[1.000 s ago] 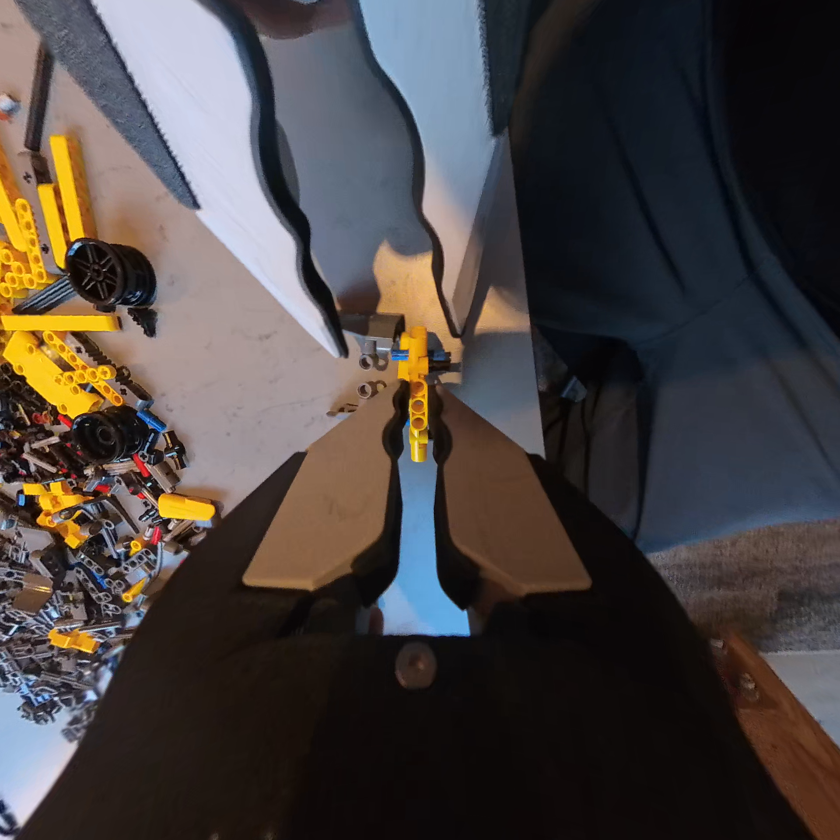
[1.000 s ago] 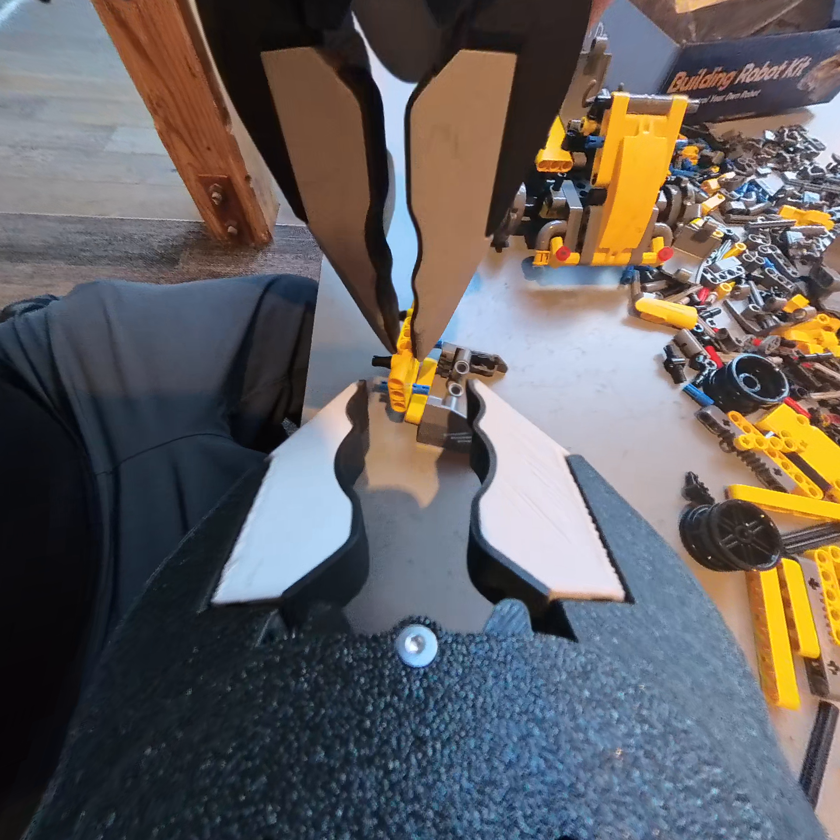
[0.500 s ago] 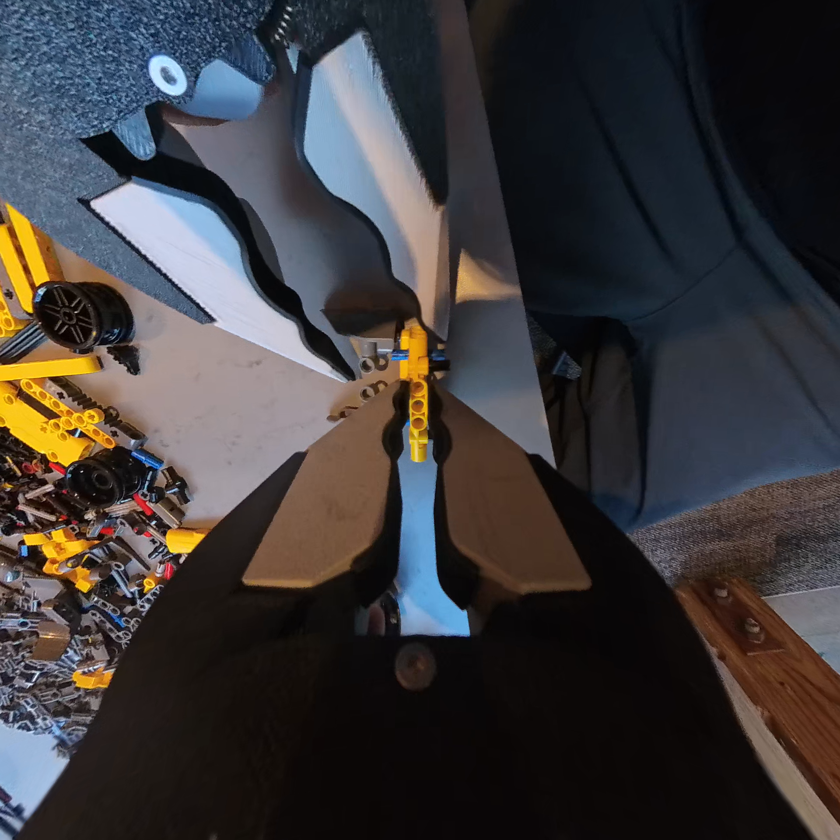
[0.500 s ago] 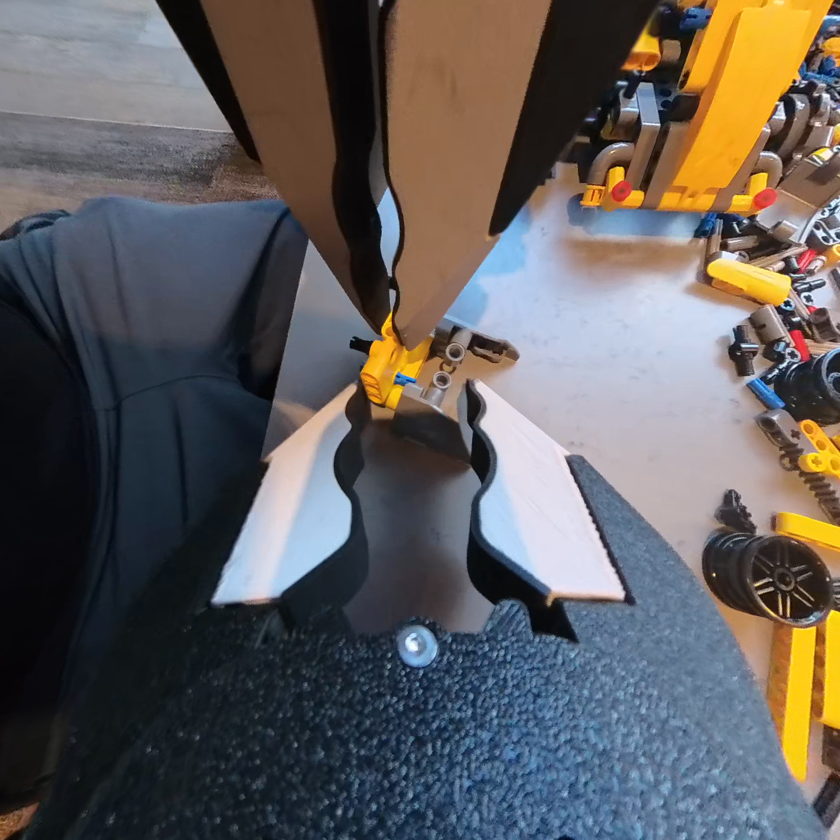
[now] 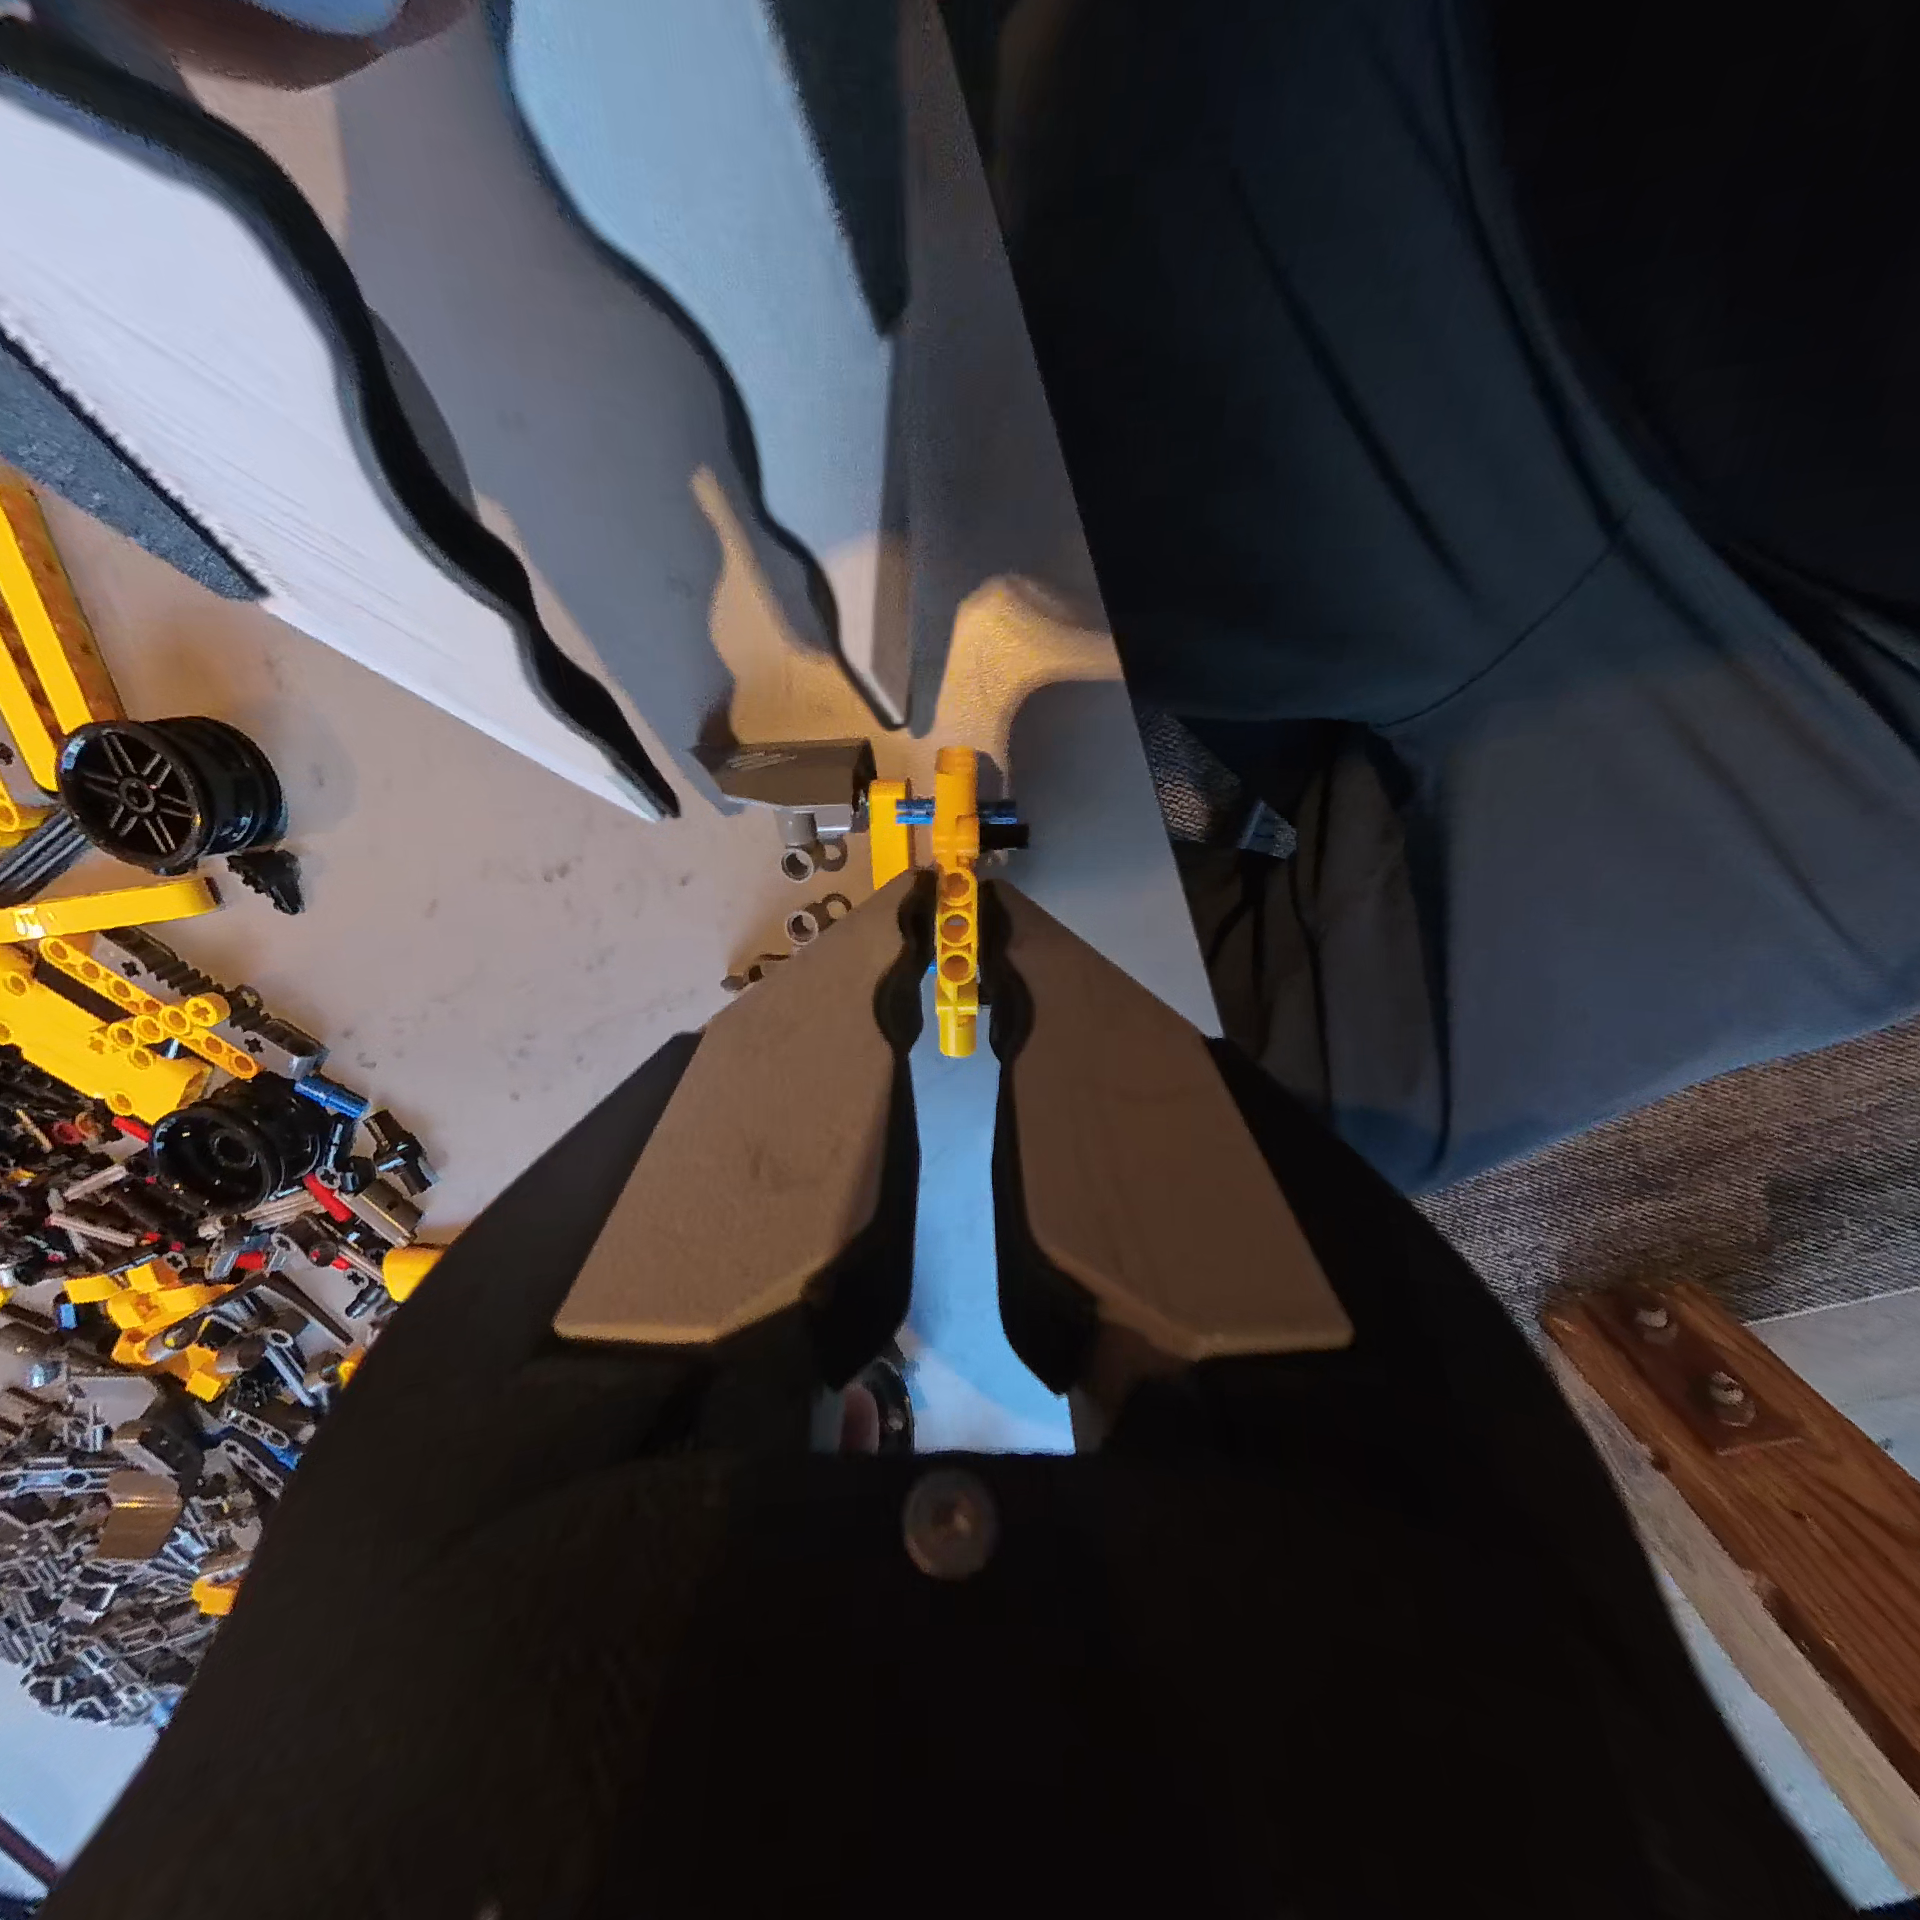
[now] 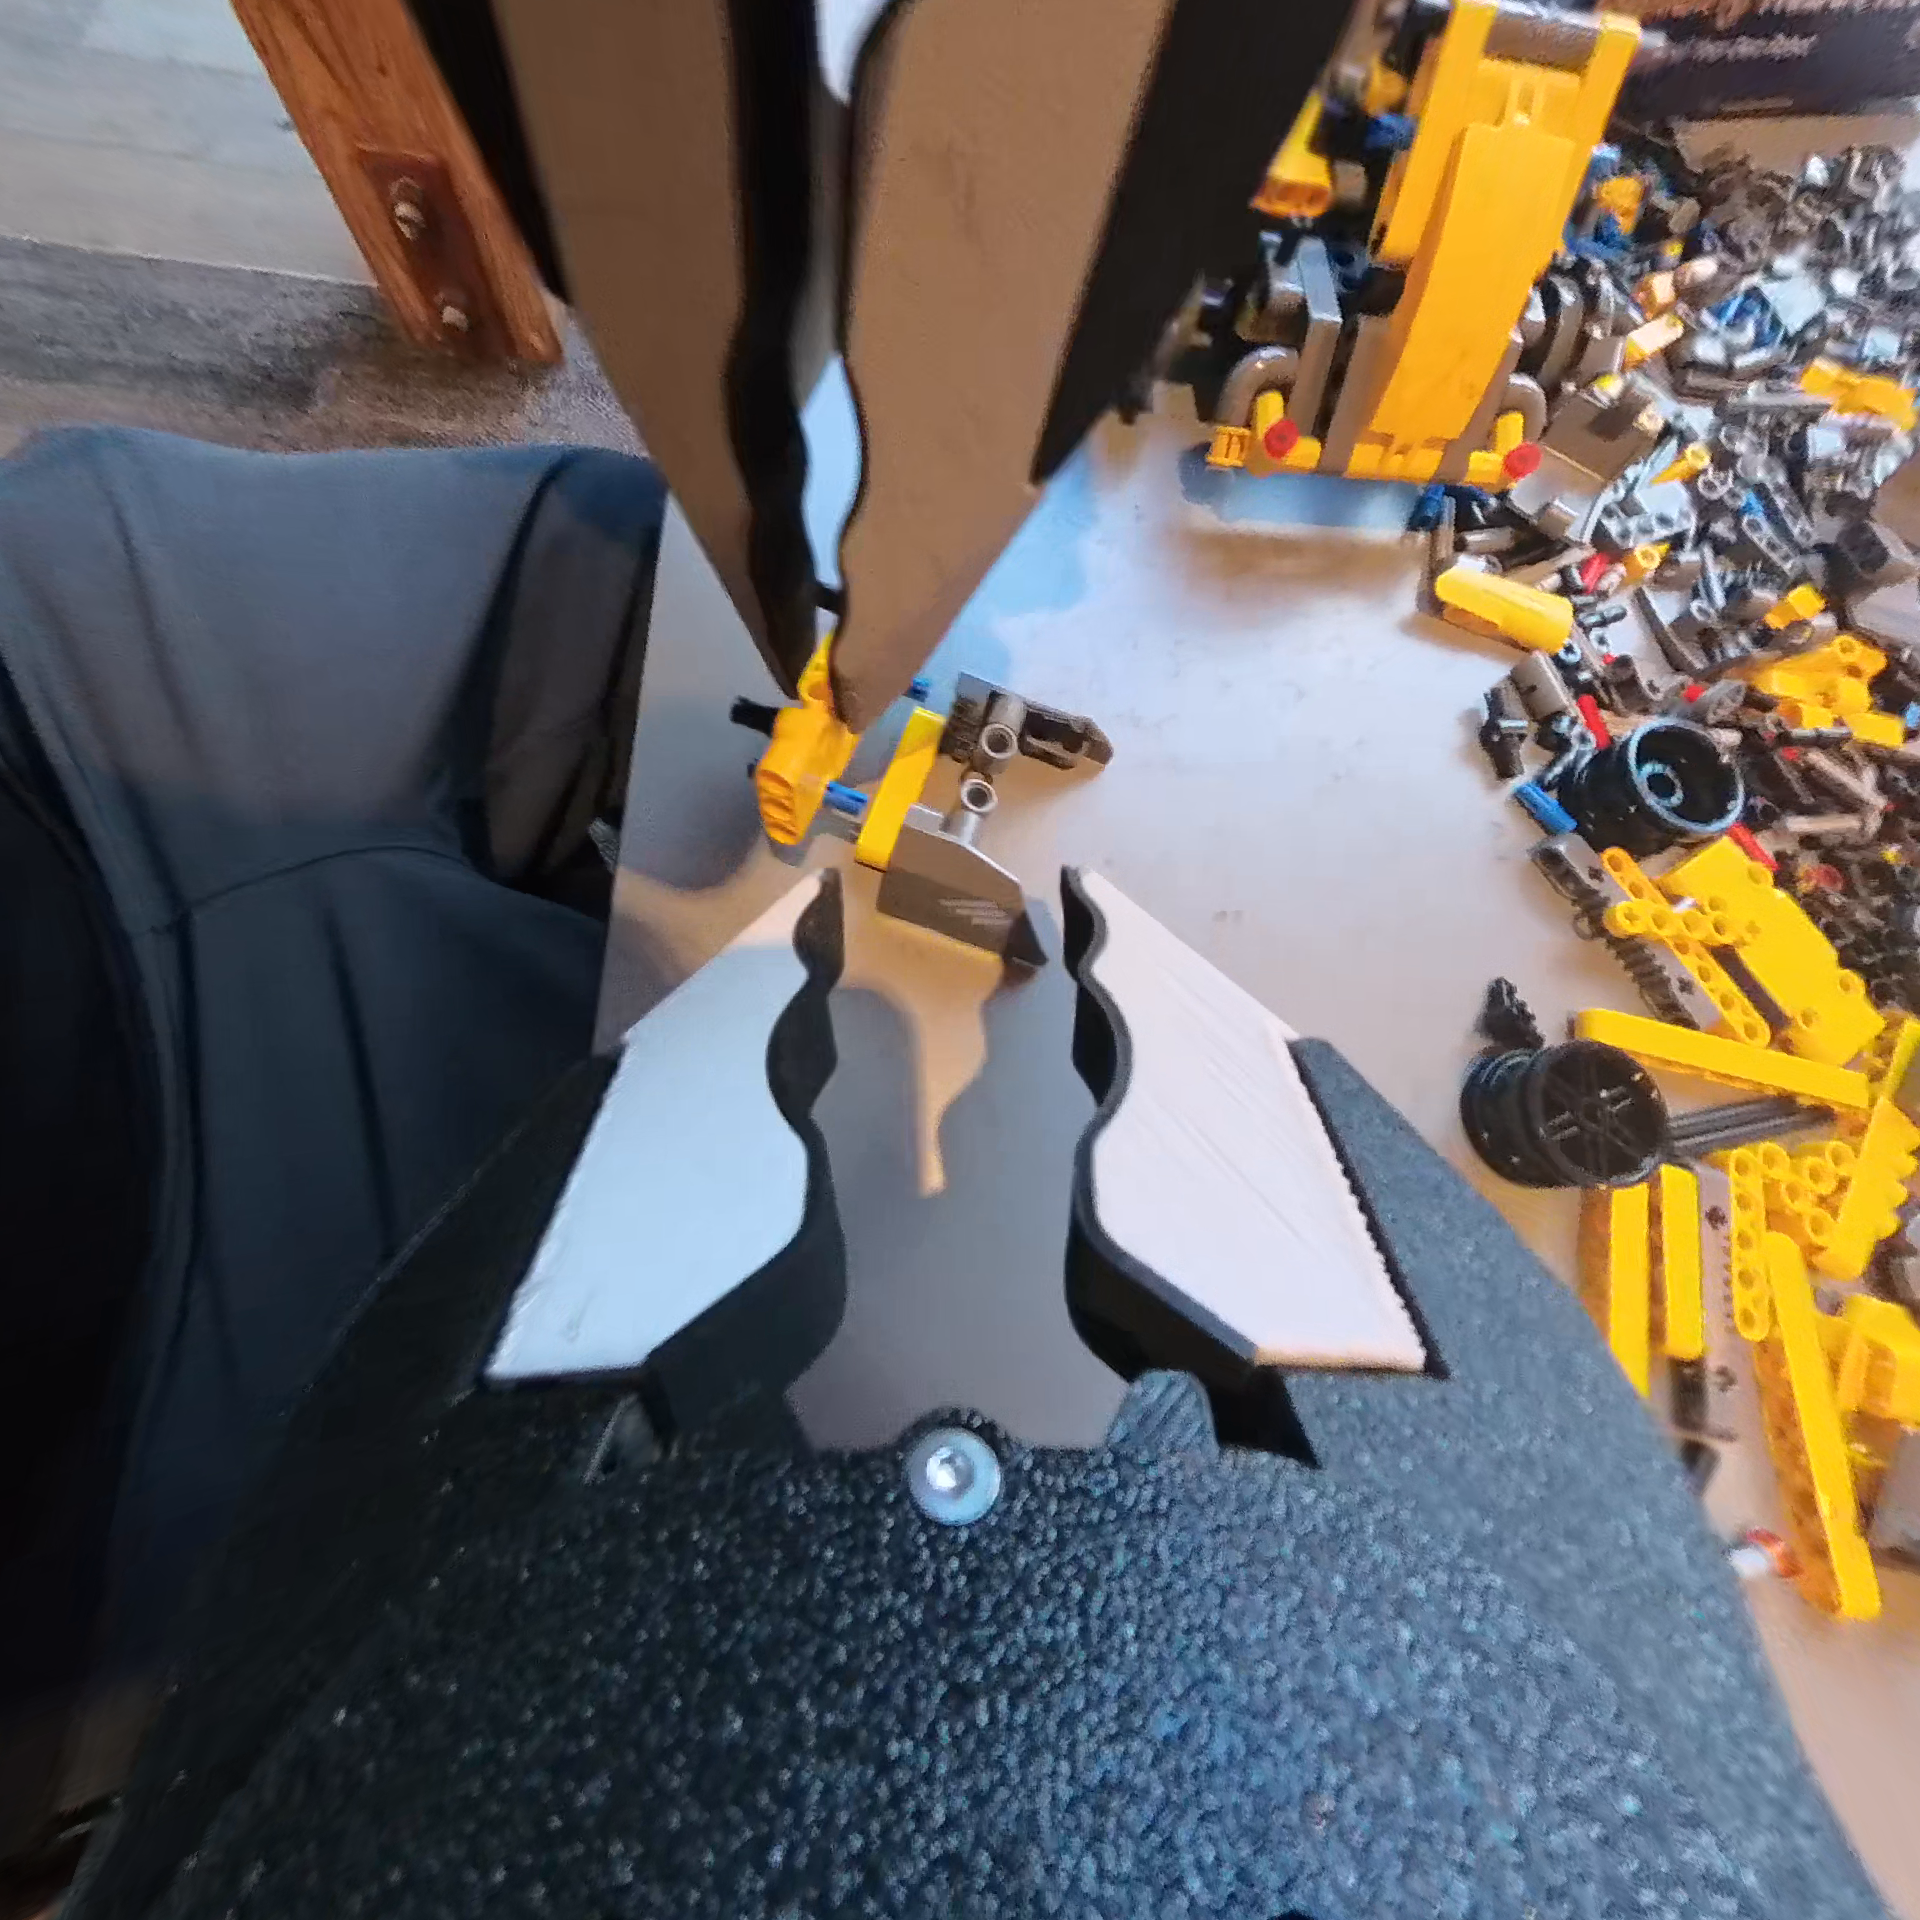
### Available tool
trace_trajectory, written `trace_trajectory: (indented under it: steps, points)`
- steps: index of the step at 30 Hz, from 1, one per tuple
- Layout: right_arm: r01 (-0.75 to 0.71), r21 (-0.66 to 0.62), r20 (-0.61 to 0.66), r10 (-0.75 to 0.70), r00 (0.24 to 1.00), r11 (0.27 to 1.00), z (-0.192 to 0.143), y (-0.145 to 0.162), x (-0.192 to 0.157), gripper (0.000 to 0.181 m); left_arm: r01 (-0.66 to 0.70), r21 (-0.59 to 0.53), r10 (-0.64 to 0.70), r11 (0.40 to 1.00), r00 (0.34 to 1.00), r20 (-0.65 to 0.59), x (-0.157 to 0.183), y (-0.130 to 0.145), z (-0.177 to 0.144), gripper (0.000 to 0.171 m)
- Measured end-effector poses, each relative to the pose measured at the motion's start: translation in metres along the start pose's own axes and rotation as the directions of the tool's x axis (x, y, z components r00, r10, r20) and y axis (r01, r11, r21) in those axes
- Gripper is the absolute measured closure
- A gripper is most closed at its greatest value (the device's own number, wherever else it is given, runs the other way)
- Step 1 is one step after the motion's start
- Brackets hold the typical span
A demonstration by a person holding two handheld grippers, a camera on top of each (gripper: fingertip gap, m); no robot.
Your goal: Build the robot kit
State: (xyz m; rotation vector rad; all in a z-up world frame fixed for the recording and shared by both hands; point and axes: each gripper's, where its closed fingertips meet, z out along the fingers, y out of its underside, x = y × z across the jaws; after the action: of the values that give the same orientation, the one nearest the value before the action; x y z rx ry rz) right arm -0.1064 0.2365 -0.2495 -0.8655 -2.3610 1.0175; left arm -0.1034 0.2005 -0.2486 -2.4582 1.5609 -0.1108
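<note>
Clamped in the left gripper (image 5: 951, 940) by its stiff yellow beam (image 5: 956, 935) near the tabletop (image 6: 1247, 727) edge: a light, likely fragile brick assembly (image 6: 894, 800), right gripper (image 6: 945, 914) gaping just beside its grey block (image 6: 951, 899).

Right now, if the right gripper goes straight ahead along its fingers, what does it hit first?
Probably the grey block of the small yellow-and-grey brick assembly held by the left gripper. It sits just beyond the open right gripper, roughly centred; depth is uncertain.

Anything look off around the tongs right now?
Yes: the held assembly is split. The left tongs grip the yellow beam, while the second yellow piece with its grey block sits off its blue pin, between the open right tongs.
</note>
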Motion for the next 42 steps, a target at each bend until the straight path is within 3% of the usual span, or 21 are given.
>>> trace_trajectory:
  steps: [1, 4, 12, 21, 30, 33, 37, 42]
  points:
    - [-0.033, 0.004, 0.010, 0.033, 0.999, 0.999, 0.001, 0.001, 0.001, 0.139, -0.001, -0.001, 0.001, 1.000, 1.000, 0.002, 0.000, 0.000, -0.001, 0.165]
    - [-0.093, 0.027, 0.046, 0.091, 0.995, 0.995, 0.003, -0.002, 0.000, 0.137, 0.007, 0.004, -0.007, 1.000, 1.000, 0.007, -0.001, 0.002, -0.002, 0.166]
    - [-0.079, -0.019, 0.096, 0.080, 0.992, 0.997, 0.017, 0.009, 0.003, 0.149, 0.012, 0.006, -0.012, 1.000, 1.000, -0.004, 0.000, 0.001, 0.001, 0.166]
    - [0.043, -0.006, 0.219, -0.040, 0.975, 0.999, 0.019, 0.007, -0.001, 0.150, 0.044, -0.015, -0.044, 0.999, 0.999, -0.023, -0.003, 0.000, 0.004, 0.166]
    - [0.108, 0.001, 0.216, -0.105, 0.971, 0.994, 0.018, 0.009, -0.001, 0.152, 0.091, -0.067, -0.091, 0.994, 0.996, 0.004, -0.006, 0.004, 0.006, 0.166]
    - [0.123, -0.002, 0.227, -0.120, 0.967, 0.992, 0.017, 0.011, -0.002, 0.169, 0.082, -0.060, -0.081, 0.995, 0.997, 0.013, -0.004, 0.004, 0.006, 0.165]
    - [0.079, -0.020, 0.239, -0.072, 0.968, 0.997, 0.018, 0.012, 0.001, 0.163, 0.080, -0.051, -0.079, 0.996, 0.997, 0.012, -0.004, 0.005, 0.007, 0.166]
    - [0.056, -0.038, 0.108, -0.051, 0.993, 0.998, 0.009, 0.011, 0.016, 0.144, 0.116, -0.043, -0.115, 0.992, 0.993, 0.019, 0.006, 0.010, 0.003, 0.165]
